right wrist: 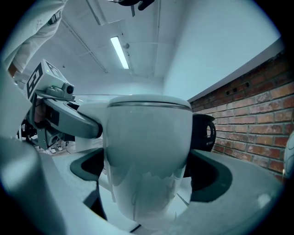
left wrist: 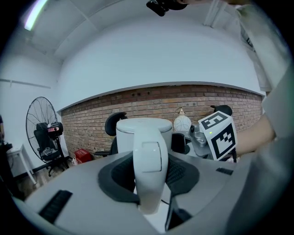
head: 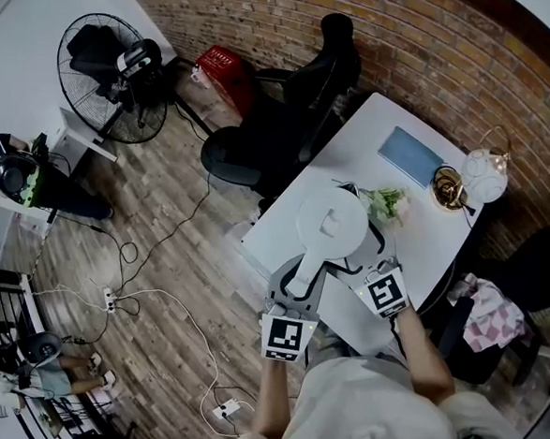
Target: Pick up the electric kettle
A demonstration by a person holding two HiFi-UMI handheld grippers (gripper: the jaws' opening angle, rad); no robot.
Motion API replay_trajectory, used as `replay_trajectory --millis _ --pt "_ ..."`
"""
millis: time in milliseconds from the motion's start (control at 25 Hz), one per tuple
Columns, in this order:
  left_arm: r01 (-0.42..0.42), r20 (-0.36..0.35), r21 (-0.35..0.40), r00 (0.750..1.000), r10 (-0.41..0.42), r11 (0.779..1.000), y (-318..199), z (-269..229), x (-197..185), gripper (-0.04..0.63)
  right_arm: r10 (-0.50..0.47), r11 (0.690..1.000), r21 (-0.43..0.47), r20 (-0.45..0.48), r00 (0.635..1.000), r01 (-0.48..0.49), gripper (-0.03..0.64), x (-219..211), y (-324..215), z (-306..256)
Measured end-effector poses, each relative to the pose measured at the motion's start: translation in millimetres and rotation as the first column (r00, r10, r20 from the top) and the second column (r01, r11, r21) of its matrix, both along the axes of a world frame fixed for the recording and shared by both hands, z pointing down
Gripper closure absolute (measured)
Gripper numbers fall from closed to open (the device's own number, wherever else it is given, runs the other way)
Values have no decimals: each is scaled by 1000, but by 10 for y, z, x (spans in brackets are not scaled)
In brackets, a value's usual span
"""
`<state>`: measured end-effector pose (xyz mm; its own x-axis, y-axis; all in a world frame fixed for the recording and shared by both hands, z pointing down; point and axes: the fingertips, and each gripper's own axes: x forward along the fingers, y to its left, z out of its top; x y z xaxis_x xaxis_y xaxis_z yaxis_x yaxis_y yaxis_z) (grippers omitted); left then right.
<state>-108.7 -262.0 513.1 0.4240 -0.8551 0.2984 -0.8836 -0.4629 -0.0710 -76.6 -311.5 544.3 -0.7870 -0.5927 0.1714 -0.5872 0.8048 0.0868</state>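
Note:
The white electric kettle point(head: 331, 221) is held over the near end of the white table point(head: 427, 241), seemingly a little above it. My left gripper point(head: 302, 276) is shut on the kettle's handle point(left wrist: 148, 160), which stands upright between the dark pads point(left wrist: 118, 176). My right gripper point(head: 364, 255) is shut on the kettle's round body point(right wrist: 147, 156), a pad on each side. In the right gripper view the left gripper point(right wrist: 64, 114) reaches in from the left. The kettle's underside is hidden.
Farther along the table lie a blue flat item point(head: 409, 155), small flowers point(head: 385, 201), a bowl point(head: 448, 189) and a glass teapot point(head: 485, 175). A black office chair point(head: 286, 110) stands at the table's far side. A fan point(head: 106, 80) and cables are on the wooden floor to the left.

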Motion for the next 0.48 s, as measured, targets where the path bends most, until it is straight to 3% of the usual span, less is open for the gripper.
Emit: replay_trajectory --millis 480 --pt "128 -9 48 992 -128 991 611 -217 -160 463 -128 991 40 26 991 127 46 -234 568 -225"
